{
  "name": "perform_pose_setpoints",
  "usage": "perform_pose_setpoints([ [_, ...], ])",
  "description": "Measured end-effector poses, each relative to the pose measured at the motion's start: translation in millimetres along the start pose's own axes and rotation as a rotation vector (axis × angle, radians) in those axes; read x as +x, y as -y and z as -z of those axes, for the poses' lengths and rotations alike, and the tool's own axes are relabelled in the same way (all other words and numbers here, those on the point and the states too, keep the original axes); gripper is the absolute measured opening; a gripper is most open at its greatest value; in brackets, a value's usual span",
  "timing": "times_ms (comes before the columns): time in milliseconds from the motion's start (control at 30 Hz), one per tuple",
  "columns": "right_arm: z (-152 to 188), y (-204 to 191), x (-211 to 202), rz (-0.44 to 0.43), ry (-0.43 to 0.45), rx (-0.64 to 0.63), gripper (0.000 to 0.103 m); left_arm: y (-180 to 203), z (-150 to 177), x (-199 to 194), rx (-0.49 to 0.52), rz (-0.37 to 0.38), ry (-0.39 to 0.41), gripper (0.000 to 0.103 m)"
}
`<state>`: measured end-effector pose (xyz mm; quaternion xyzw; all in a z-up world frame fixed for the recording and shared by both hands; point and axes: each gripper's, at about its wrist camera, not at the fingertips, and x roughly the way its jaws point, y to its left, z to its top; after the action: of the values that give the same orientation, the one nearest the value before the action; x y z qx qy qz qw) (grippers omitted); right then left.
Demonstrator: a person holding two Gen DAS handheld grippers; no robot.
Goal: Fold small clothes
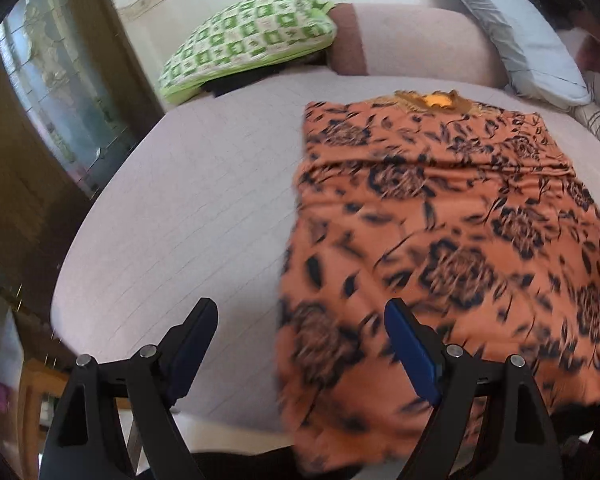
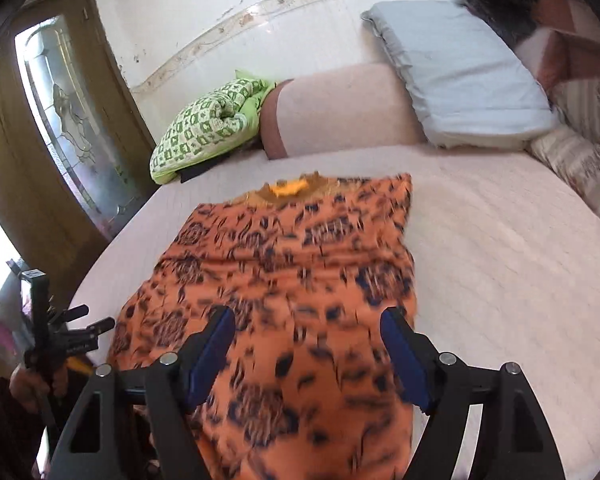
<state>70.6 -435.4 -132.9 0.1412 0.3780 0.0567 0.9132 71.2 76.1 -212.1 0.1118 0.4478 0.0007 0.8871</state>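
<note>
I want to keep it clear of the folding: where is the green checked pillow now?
The green checked pillow lies at the bed's far left corner by the wall, beyond the orange garment, left of the pink bolster.

Bare bed (image 2: 500, 264) lies open at three o'clock of the orange garment (image 2: 284, 264). At twelve, the green pillow (image 2: 204, 128), pink bolster (image 2: 340, 108) and grey pillow (image 2: 468, 76) block the way.

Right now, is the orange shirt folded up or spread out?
Mostly spread out. The orange shirt lies flat on the bed, neckline at the far end. Whether its sleeves are tucked under, I cannot tell.
</note>
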Motion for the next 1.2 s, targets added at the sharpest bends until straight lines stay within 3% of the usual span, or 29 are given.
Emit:
perform_pose_setpoints([
  [100,21.4,6.3,-14.1,-0.073,-0.039,0.102,0.078,-25.5,16.5,-3.8,-0.044,-0.011,-0.047,0.086],
  [233,48.3,-14.7,-10.0,-0.121,-0.080,0.093,0.078,-43.4,37.5,-5.0,-0.094,0.022,-0.088,0.084],
  [300,57.5,-30.7,3.4,-0.176,-0.125,0.101,0.078,-45.1,44.3,-3.0,-0.120,0.085,-0.110,0.067],
  [367,66.2,-48.8,12.9,-0.224,-0.154,0.089,0.078,-44.3,48.2,1.2,-0.133,0.129,-0.129,0.060],
  [500,84.9,-86.7,38.8,-0.260,-0.246,0.020,0.078,-42.9,51.3,17.5,-0.176,0.167,-0.181,0.062],
  [600,98.8,-101.3,62.6,-0.240,-0.321,-0.009,0.078,-38.8,53.9,31.8,-0.197,0.223,-0.226,0.071],
  [700,107.2,-104.6,90.3,-0.226,-0.385,0.004,0.078,-30.8,55.5,43.1,-0.199,0.317,-0.254,0.071],
  [733,111.7,-107.6,102.3,-0.224,-0.422,0.002,0.078,-28.5,55.8,46.2,-0.202,0.334,-0.256,0.070],
  [767,113.1,-109.4,109.3,-0.216,-0.450,-0.006,0.076,-26.0,55.9,48.5,-0.203,0.347,-0.256,0.053],
  [800,118.8,-113.9,119.7,-0.201,-0.488,-0.030,0.071,-22.2,55.3,50.6,-0.194,0.341,-0.252,0.041],
  [833,121.1,-119.0,122.8,-0.184,-0.484,-0.066,0.069,-20.2,54.3,50.7,-0.183,0.327,-0.241,0.038],
  [867,121.6,-123.6,122.0,-0.174,-0.471,-0.098,0.062,-19.0,53.1,50.7,-0.174,0.328,-0.226,0.027],
  [900,122.3,-129.4,121.3,-0.175,-0.467,-0.140,0.037,-19.9,52.3,49.5,-0.170,0.335,-0.203,0.011],
  [933,123.3,-135.3,122.1,-0.189,-0.480,-0.176,0.019,-22.3,51.4,48.9,-0.175,0.350,-0.194,0.010],
  [967,125.3,-139.4,123.4,-0.189,-0.498,-0.197,0.011,-24.5,49.8,50.1,-0.186,0.364,-0.197,0.009],
  [1100,137.0,-160.1,120.0,-0.241,-0.566,-0.258,0.010,-34.4,53.8,43.7,-0.159,0.377,-0.197,0.008],
  [1167,148.6,-174.1,114.6,-0.361,-0.646,-0.256,0.000,-38.3,55.8,39.5,-0.140,0.372,-0.196,0.006],
  [1200,154.9,-181.2,111.4,-0.400,-0.671,-0.267,0.000,-43.5,60.2,37.2,-0.119,0.331,-0.208,0.005],
])
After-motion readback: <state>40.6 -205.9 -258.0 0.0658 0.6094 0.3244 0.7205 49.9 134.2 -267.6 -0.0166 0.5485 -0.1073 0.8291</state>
